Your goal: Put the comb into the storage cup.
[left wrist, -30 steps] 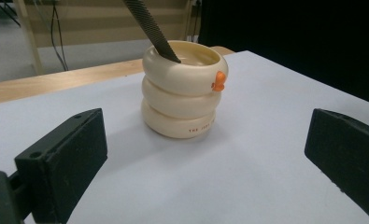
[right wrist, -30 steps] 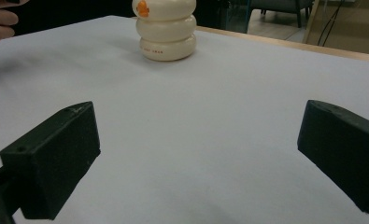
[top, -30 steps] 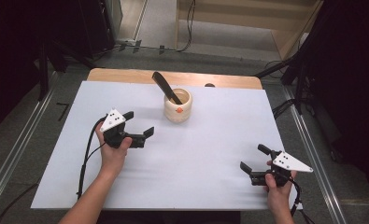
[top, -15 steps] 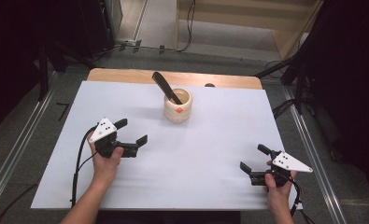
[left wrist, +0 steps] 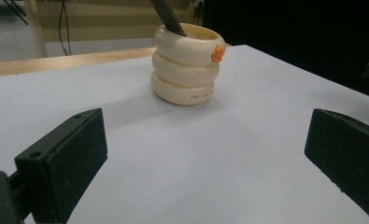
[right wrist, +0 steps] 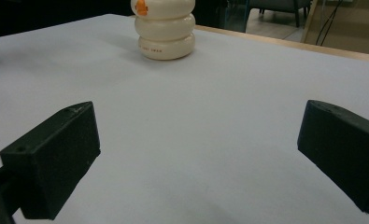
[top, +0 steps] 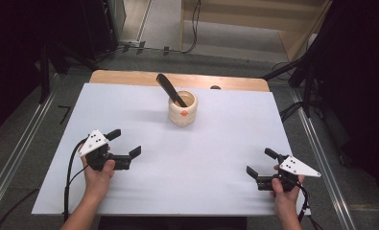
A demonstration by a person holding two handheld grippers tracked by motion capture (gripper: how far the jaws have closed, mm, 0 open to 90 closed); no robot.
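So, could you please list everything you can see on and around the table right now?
ribbed holder: one, cream with a small orange mark, far middle of the sheet
dark tool: one, black, standing tilted in the ribbed holder, leaning toward the far left
white sheet: one, covers most of the table top
wooden table edge: one, light brown, bare strip along the far side
metal rails: two, grey, on the floor left and right of the table
floor cables: several, black, beyond the table
left gripper: one, black with grey plate, near left of the sheet, jaws open, holding nothing
right gripper: one, black with grey plate, near right of the sheet, jaws open, holding nothing
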